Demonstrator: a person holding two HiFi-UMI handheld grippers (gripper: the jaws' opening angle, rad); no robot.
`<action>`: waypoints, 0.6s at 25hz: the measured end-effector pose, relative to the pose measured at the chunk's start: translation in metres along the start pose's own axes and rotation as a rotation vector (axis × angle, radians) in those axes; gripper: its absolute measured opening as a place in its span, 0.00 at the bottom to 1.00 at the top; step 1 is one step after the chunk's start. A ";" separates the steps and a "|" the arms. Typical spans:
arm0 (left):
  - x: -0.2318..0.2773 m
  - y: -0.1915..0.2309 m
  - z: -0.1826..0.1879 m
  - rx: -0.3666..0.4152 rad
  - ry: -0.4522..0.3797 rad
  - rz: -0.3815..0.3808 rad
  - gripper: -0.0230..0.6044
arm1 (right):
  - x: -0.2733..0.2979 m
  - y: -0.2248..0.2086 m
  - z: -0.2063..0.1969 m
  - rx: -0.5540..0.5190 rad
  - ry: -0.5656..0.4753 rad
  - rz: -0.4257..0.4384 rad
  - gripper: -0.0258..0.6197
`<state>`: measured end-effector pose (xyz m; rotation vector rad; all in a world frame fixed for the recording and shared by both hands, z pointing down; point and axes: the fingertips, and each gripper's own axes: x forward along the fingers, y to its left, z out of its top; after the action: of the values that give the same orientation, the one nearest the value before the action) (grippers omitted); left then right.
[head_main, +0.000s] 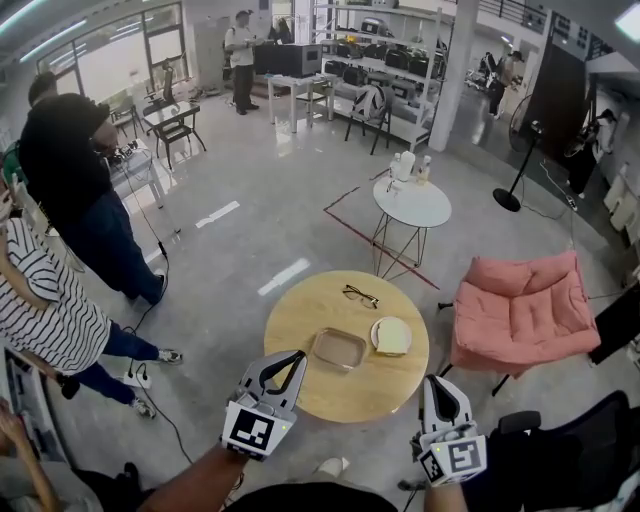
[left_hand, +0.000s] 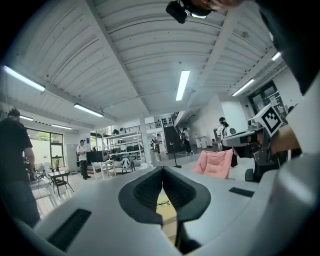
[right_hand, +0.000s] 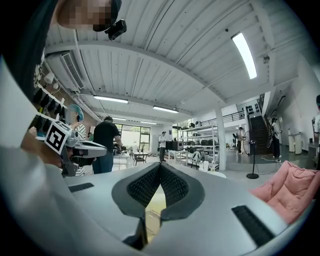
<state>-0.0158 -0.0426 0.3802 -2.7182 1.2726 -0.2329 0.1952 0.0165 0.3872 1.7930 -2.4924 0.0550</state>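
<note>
Round table shows near rim beside left gripper and right gripper, both pressed together, empty.

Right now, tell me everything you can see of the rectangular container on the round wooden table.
The container is a shallow rectangular tray with rounded corners. It looks like translucent plastic, seems empty, and has no lid in sight. It lies flat near the middle of the table, close beside the plate of bread; whether the two touch cannot be told. Nothing grips it.
</note>
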 end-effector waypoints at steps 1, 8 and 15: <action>0.002 0.001 0.000 0.001 0.003 0.009 0.07 | 0.004 -0.001 0.001 -0.002 0.000 0.013 0.06; 0.011 -0.003 -0.006 -0.011 0.024 0.055 0.07 | 0.018 -0.015 0.000 -0.016 0.004 0.069 0.06; 0.010 0.001 -0.020 -0.053 0.059 0.075 0.07 | 0.025 -0.028 -0.005 0.000 0.017 0.079 0.06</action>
<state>-0.0135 -0.0521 0.4001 -2.7196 1.4137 -0.2769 0.2139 -0.0161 0.3938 1.6862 -2.5514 0.0745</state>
